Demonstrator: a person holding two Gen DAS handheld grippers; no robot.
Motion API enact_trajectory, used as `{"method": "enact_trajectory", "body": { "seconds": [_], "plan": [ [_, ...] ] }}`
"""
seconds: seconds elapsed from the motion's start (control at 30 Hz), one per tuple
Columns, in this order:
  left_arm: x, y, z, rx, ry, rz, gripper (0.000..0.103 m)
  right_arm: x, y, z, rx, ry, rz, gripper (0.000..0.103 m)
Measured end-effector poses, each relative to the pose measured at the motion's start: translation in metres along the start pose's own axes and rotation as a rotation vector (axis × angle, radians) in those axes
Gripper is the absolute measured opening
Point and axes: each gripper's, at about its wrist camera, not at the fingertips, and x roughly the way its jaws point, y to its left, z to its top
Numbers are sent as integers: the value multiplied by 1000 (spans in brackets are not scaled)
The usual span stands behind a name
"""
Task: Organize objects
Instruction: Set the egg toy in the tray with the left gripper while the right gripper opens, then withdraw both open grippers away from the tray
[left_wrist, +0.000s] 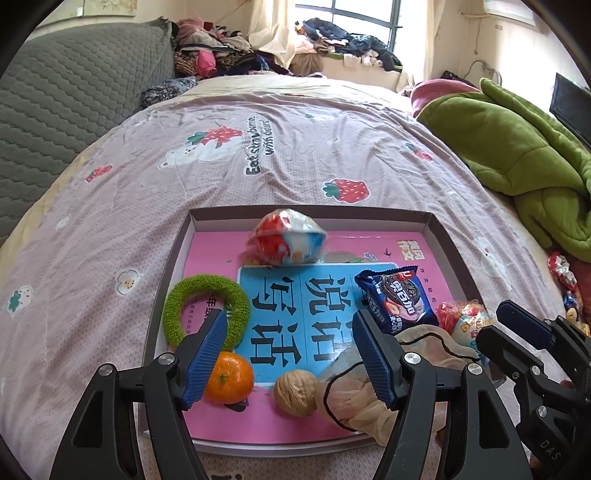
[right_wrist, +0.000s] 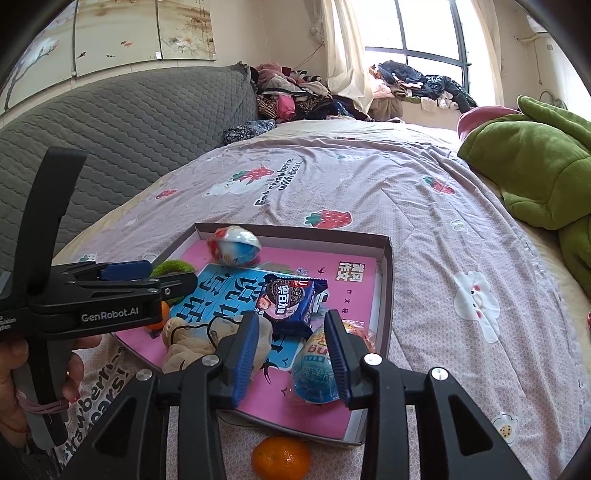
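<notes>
A shallow cardboard box (left_wrist: 310, 215) (right_wrist: 386, 280) lies on the bed with a pink and blue book as its floor. Inside are a green fuzzy ring (left_wrist: 177, 306), an orange (left_wrist: 231, 378), a walnut (left_wrist: 295, 393), a beige mesh pouch (left_wrist: 351, 398) (right_wrist: 192, 339), a blue Oreo pack (left_wrist: 397, 299) (right_wrist: 291, 299) and two wrapped egg toys (left_wrist: 286, 238) (right_wrist: 314, 373). My left gripper (left_wrist: 288, 358) is open above the orange and walnut. My right gripper (right_wrist: 291, 354) is open, just above the near egg toy. A second orange (right_wrist: 280, 458) lies on the bed outside the box.
The bed has a mauve strawberry-print sheet (left_wrist: 295, 155). A green plush blanket (left_wrist: 517, 147) lies at the right, a grey quilted headboard (left_wrist: 66, 96) at the left. Clothes are piled at the far end by the window. Wrapped sweets (left_wrist: 563, 273) lie right of the box.
</notes>
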Motion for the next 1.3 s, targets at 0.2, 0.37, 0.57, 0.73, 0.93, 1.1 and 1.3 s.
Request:
{"method": "enact_trajectory", "body": {
  "seconds": [0.2, 0.37, 0.57, 0.73, 0.93, 1.1, 1.3],
  "plan": [
    [-7, 1, -2, -7, -6, 12, 73, -3, 1, 1, 1, -3, -10, 45],
    [-14, 3, -5, -11, -14, 7, 74, -4, 1, 1, 2, 0, -17, 46],
    [-25, 3, -11, -7, -39, 8, 75, -6, 2, 1, 1, 0, -24, 47],
    [-35, 2, -14, 0, -53, 12, 75, -8, 3, 2, 3, -6, -27, 49],
    [-46, 5, -17, -1, -66, 19, 75, -13, 6, 4, 0, -15, -23, 49],
    [-54, 7, -20, -8, -73, 15, 75, -19, 10, 5, -8, -28, -21, 49],
    [-66, 7, -24, -8, -93, 26, 75, -26, 12, 7, -9, -43, -22, 49]
  ]
}}
